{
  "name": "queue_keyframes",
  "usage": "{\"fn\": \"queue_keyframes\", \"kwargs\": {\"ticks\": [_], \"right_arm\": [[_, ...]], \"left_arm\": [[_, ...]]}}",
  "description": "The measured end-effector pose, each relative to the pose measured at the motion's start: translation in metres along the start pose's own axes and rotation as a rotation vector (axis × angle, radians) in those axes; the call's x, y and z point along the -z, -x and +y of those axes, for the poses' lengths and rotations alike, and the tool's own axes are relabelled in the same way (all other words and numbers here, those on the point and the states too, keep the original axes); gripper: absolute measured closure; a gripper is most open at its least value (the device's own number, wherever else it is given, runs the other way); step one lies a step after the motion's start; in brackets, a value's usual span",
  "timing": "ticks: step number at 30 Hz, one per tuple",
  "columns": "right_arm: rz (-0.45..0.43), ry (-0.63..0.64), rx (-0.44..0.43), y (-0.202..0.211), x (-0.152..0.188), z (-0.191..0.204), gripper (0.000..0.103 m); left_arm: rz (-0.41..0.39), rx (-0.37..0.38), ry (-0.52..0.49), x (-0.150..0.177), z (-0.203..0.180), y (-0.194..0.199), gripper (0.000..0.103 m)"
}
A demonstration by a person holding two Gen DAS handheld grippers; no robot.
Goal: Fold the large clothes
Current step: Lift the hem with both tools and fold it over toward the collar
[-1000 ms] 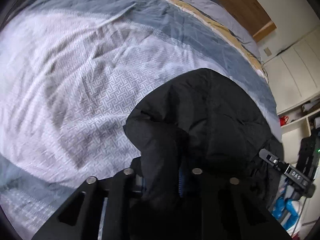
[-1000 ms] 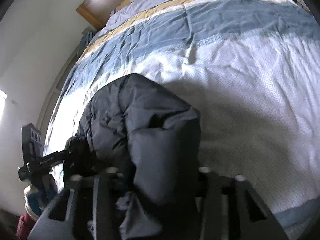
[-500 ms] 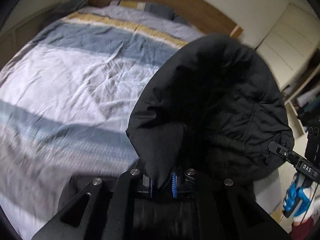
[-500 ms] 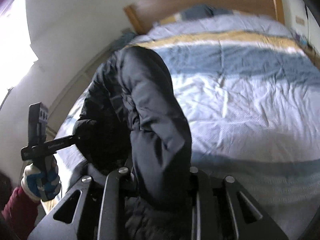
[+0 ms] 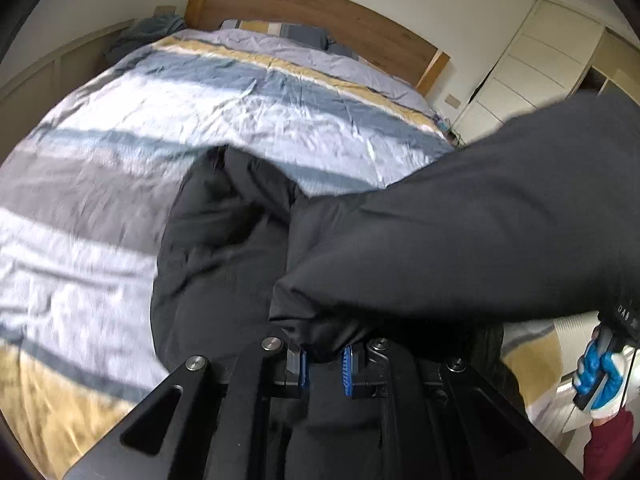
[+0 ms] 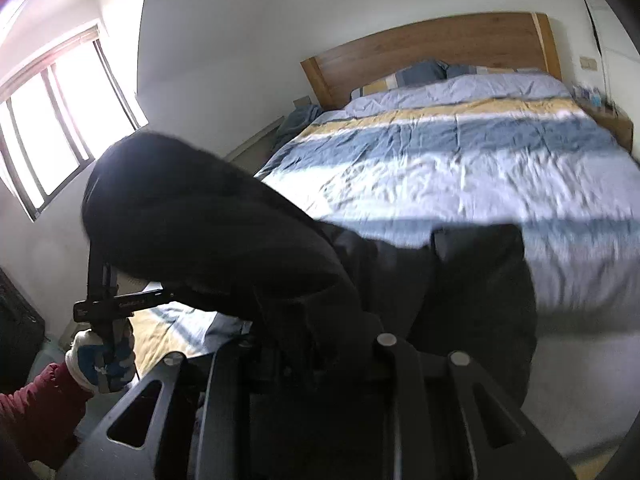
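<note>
While the left gripper is clenched on a thick fold of the black padded jacket, its blue pads pressing the cloth from both sides, the garment is held up in the air above the near end of the bed, and one part hangs down over the striped duvet. The jacket stretches from this gripper across to the right, where the right gripper also grasps a bunch of the same cloth; there the pads are hidden under the dark fabric, but the jaws stand narrow and the jacket comes out directly from between them. I think the main risk is slipping: the padded fabric looks smooth and bulky, each gripper holds only a small bunch, and a quick swing could pull the bunch out, so that one side drops and the fold is lost. A second risk is that the hanging part lands crumpled or twisted on the duvet, because the two grips do not seem to be at matching corners. As for writing, the far gripper in the left wrist view carries small white letters that look like "DAB" or "DAS". The black bar above the gloved hand in the right wrist view has a white label too blurred to read.
</note>
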State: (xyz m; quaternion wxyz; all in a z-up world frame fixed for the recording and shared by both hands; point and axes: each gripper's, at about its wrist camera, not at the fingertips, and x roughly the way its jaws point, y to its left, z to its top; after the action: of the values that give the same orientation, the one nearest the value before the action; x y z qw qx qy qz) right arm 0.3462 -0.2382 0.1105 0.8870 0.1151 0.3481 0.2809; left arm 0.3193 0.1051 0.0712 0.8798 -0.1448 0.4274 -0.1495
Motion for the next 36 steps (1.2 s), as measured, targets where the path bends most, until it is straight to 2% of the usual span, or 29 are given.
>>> {"fn": "queue_keyframes", "kwargs": {"ticks": [5, 11, 14, 17, 19, 24, 30, 36], "right_arm": [[0.036, -0.021, 0.027, -0.002, 0.051, -0.006, 0.08], [0.115, -0.014, 0.101, -0.028, 0.098, -0.02, 0.075], [0.146, 0.005, 0.128, -0.039, 0.109, -0.023, 0.069], [0.15, 0.023, 0.141, -0.038, 0.11, -0.022, 0.061], [0.159, 0.045, 0.156, -0.037, 0.111, -0.02, 0.054], [0.18, 0.074, 0.189, -0.027, 0.119, -0.016, 0.049], [0.193, 0.088, 0.219, -0.004, 0.131, -0.014, 0.047], [0.166, 0.092, 0.243, 0.033, 0.129, -0.009, 0.047]], "left_arm": [[0.001, -0.015, -0.012, 0.031, 0.007, -0.009, 0.091], [0.053, -0.084, -0.025, 0.053, 0.02, -0.051, 0.09], [0.093, -0.103, -0.029, 0.058, 0.023, -0.06, 0.088], [0.101, -0.097, -0.013, 0.058, 0.028, -0.058, 0.085], [0.098, -0.1, -0.006, 0.057, 0.03, -0.055, 0.077], [0.094, -0.109, 0.002, 0.067, 0.027, -0.041, 0.062], [0.093, -0.119, -0.004, 0.091, 0.031, -0.008, 0.048], [0.017, -0.131, -0.034, 0.084, 0.026, 0.041, 0.032]]}}
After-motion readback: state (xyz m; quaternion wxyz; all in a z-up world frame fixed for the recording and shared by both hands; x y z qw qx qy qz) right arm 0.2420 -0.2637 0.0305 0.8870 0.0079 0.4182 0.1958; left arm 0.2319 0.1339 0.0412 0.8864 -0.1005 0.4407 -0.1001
